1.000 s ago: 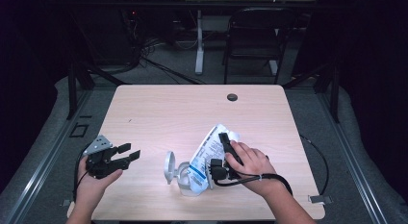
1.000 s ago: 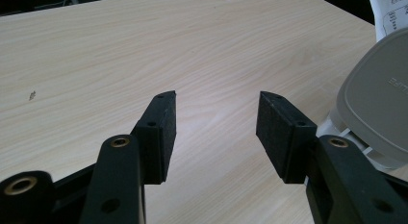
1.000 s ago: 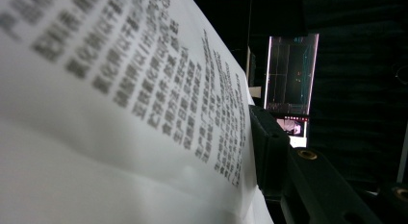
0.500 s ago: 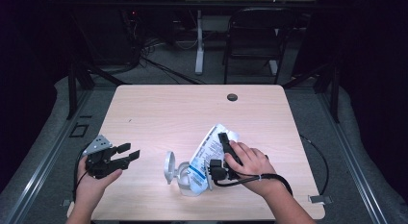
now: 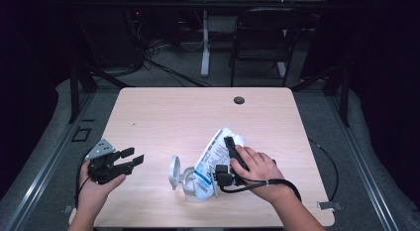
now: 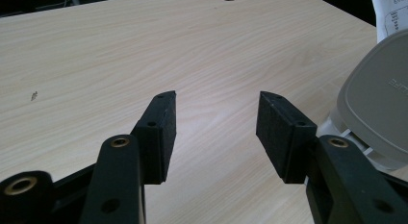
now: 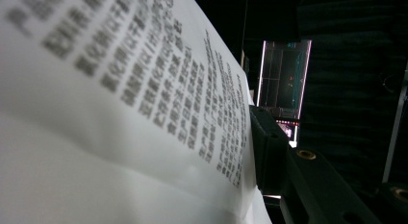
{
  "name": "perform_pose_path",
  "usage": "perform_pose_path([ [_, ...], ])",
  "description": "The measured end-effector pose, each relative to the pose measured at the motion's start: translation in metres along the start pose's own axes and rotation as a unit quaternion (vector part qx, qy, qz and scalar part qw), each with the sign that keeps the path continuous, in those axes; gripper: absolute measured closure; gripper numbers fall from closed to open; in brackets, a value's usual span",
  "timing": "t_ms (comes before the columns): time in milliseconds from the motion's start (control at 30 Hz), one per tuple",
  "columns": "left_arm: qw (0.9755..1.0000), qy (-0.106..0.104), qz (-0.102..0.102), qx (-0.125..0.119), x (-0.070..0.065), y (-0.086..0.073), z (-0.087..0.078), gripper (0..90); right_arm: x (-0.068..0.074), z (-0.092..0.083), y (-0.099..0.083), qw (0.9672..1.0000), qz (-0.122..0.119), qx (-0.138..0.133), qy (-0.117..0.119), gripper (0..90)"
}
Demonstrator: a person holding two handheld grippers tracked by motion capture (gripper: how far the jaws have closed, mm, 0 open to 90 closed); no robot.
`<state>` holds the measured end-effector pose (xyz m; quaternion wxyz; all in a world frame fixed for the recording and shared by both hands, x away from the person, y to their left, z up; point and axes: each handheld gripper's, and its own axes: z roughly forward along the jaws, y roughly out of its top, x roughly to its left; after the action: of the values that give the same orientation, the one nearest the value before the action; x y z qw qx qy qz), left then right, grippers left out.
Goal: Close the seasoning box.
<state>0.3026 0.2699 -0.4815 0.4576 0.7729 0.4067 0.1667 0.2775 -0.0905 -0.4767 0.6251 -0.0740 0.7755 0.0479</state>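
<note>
White plastic with blue and black print is what the right hand-held gripper [image 5: 229, 159] pinches: a soft refill pouch [image 5: 210, 161] lying on the pale wooden tabletop [image 5: 178, 117], towards its near edge. In the right gripper view the printed film lies flat against one black jaw, so the jaws look partly closed on the pouch.

Just left of the pouch stands a small clear container [image 5: 190, 187] with its grey flip lid [image 5: 174, 172] swung open. The pouch's lower end touches or overlaps the container; whether the spout sits inside the mouth I cannot tell.

Well left of the pouch, the left hand-held gripper [image 5: 133, 156] rests near the tabletop's edge with jaws spread and nothing between them, pointing towards the container.

My reading is that this is the filling step, with the pouch being lined up or held at the opening. Next, the free gripper probably needs to steady the container, as squeezing one-handed could tip it.

Compared with a second ago, nothing has shifted: pouch, container and both grippers lie as they did.
</note>
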Motion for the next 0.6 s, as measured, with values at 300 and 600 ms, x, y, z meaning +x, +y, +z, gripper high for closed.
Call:
perform_pose_path([
  [300,1.0000,0.000,0.000,0.000,0.0005,-0.0002,-0.0002,49.7,-0.0008,-0.0004,-0.0006,1.0000,-0.003,-0.002,-0.004,69.0],
  [600,1.0000,0.001,0.000,0.001,0.0006,-0.0001,-0.0003,49.6,-0.0004,-0.0005,-0.0006,0.9999,-0.011,-0.003,-0.006,69.0],
])
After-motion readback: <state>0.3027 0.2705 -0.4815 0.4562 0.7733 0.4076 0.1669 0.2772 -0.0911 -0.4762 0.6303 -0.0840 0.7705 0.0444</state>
